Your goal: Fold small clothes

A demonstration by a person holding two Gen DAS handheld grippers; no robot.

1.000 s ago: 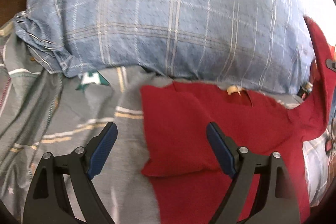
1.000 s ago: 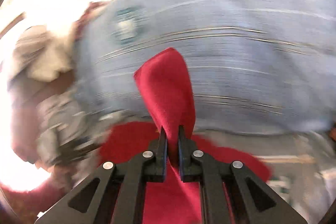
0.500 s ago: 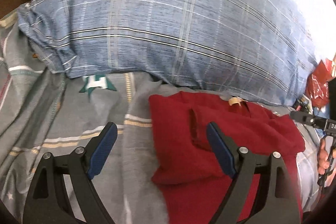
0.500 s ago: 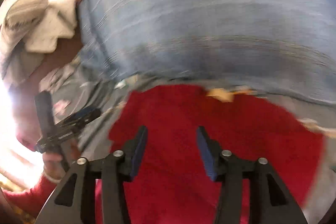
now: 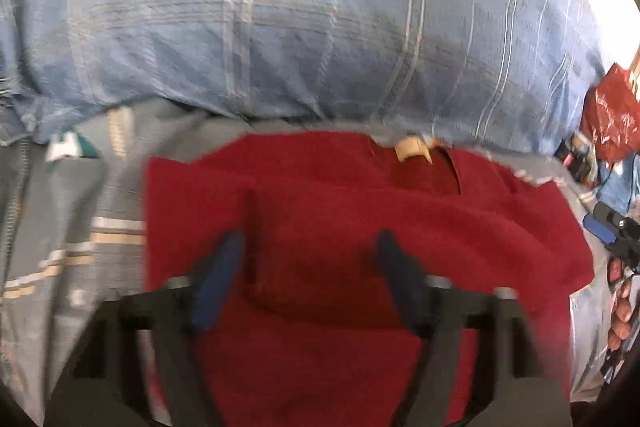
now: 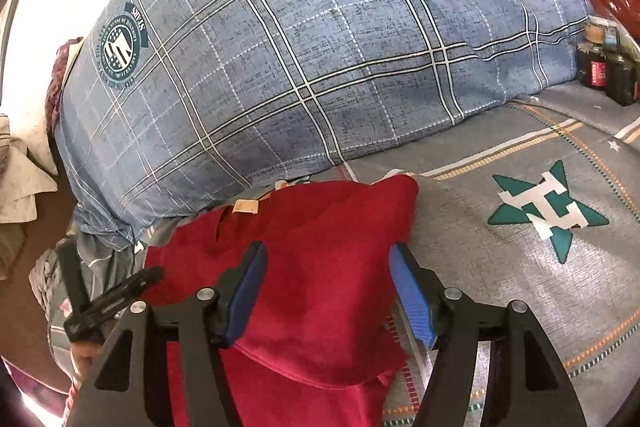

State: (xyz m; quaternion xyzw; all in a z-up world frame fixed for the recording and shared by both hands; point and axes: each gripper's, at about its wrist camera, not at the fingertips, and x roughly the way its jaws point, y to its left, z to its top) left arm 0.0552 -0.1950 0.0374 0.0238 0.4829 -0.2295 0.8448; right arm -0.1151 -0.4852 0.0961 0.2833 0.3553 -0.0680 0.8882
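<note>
A small red garment point(image 5: 360, 227) lies on the grey bed sheet point(image 6: 520, 287), partly folded, with a tan neck label point(image 5: 412, 149) toward the pillow. It also shows in the right wrist view point(image 6: 320, 267). My left gripper point(image 5: 308, 247) is open and empty just over the garment's middle; this view is blurred. My right gripper point(image 6: 328, 267) is open and empty over the garment's right part, whose sleeve is folded inward. The right gripper's tip point(image 5: 608, 227) shows at the left view's right edge.
A big blue plaid pillow point(image 6: 320, 47) lies right behind the garment. Dark bottles point(image 6: 600, 67) and a red plastic bag point(image 5: 612, 115) sit at the pillow's right end. Crumpled cloth point(image 6: 20, 187) lies far left. The sheet has a green star print point(image 6: 548, 211).
My right gripper has let go of the red sleeve, which now lies folded over the garment, and stands open. My left gripper has moved right, over the garment.
</note>
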